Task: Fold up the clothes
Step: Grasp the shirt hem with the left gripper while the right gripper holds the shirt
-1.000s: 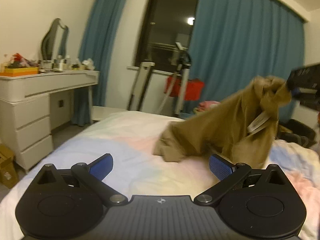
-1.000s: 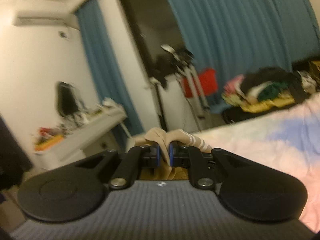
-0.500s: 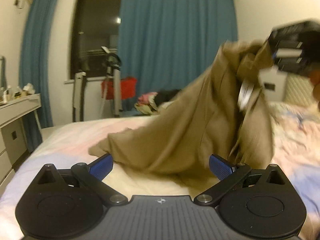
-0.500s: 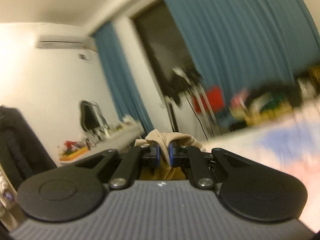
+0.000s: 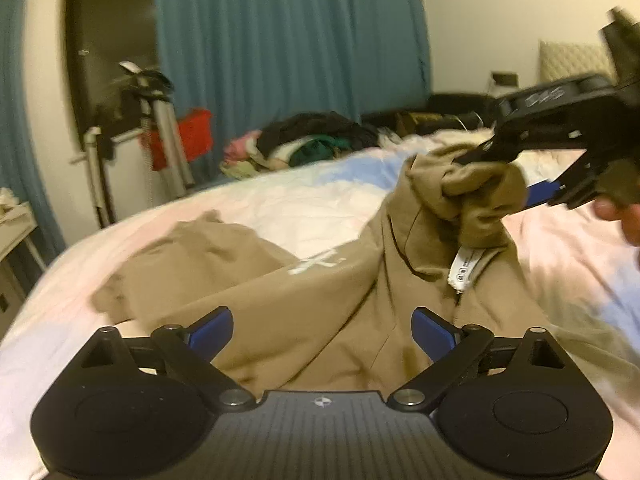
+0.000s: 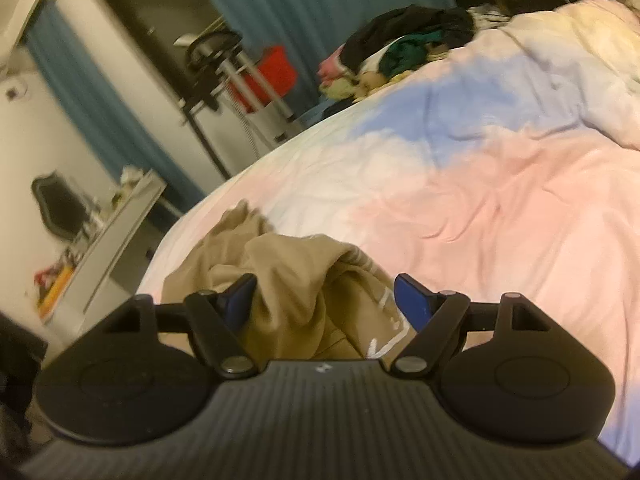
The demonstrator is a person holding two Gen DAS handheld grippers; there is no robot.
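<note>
A tan garment (image 5: 320, 292) with a white print and a white label lies bunched on the pastel bed cover (image 5: 304, 200). My left gripper (image 5: 322, 328) is open and empty, low over the near part of the cloth. My right gripper (image 6: 324, 300) is open; a ridge of the tan garment (image 6: 296, 276) still stands between its spread fingers, touching the left finger. In the left wrist view the right gripper (image 5: 516, 178) is at the right, with the cloth's top bunch draped against its fingers.
A pile of other clothes (image 5: 316, 146) lies at the bed's far edge, before blue curtains (image 5: 288, 36). A tripod and a red item (image 5: 180, 144) stand by the dark window. A white dresser (image 6: 108, 236) is left of the bed.
My right gripper has opened and dropped lower; the tan garment it held raised has sunk onto the bed. My left gripper has stayed open and swung right, nearer the cloth.
</note>
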